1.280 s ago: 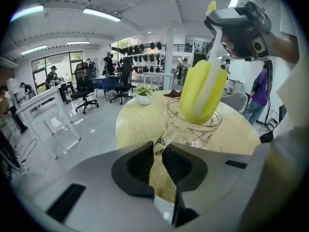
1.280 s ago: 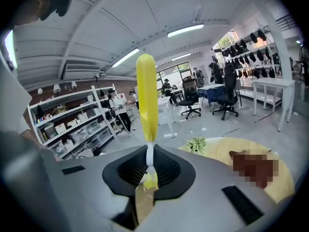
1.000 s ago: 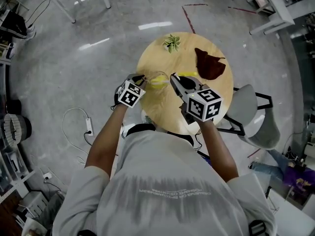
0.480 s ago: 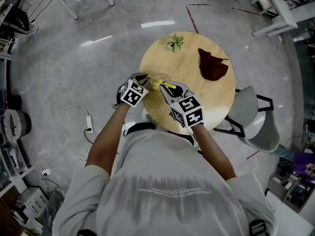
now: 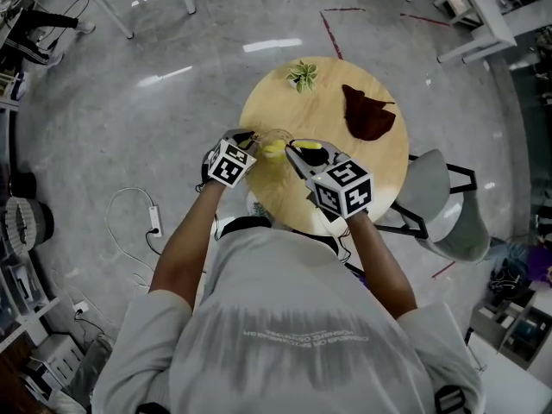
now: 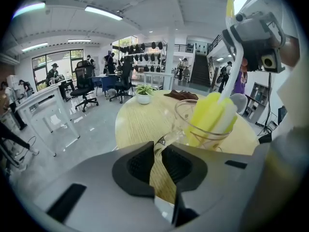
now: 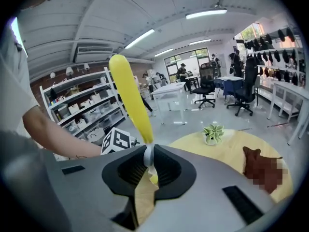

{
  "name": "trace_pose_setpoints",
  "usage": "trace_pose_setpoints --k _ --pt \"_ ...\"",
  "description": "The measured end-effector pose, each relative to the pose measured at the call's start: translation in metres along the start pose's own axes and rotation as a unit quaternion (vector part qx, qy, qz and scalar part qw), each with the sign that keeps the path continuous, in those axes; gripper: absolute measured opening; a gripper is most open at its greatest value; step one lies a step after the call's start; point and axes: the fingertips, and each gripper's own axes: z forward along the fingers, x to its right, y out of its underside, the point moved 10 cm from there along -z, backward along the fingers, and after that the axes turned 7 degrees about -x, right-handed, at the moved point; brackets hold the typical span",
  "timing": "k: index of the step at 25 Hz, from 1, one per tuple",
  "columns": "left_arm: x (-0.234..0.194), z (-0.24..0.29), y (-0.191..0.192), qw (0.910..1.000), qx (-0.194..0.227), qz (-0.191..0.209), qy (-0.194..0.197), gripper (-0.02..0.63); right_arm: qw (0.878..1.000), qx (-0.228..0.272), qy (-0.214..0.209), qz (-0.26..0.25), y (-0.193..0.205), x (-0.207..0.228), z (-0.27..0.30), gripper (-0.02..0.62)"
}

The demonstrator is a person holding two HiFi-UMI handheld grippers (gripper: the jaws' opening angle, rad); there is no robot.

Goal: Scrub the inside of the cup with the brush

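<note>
A clear glass cup stands near the left edge of the round wooden table. My left gripper is shut on the cup's handle and holds it still. The brush's yellow sponge head sits inside the cup. My right gripper is shut on the brush's white stem, with the yellow handle sticking up past the jaws. In the head view the cup lies between the left gripper and the right gripper.
A small potted plant stands at the table's far edge. A dark red cloth lies at the far right of the top. A grey chair stands by the table's right side. A cable and power strip lie on the floor at left.
My right gripper has shifted a little toward the cup and rolled, swinging the brush handle. The left gripper and the cup have stayed put.
</note>
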Motion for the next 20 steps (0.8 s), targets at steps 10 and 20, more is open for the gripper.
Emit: trace_pose_setpoints --k 10,20 --pt "0.002 -0.001 0.001 1.0 -0.002 0.002 -0.002 0.061 0.996 -0.053 -0.058 -0.044 -0.031 0.007 -0.022 0.061" --pt "0.007 -0.001 -0.002 1.0 0.002 -0.001 -0.002 0.058 0.981 -0.14 -0.062 -0.122 -0.019 -0.006 0.011 0.063"
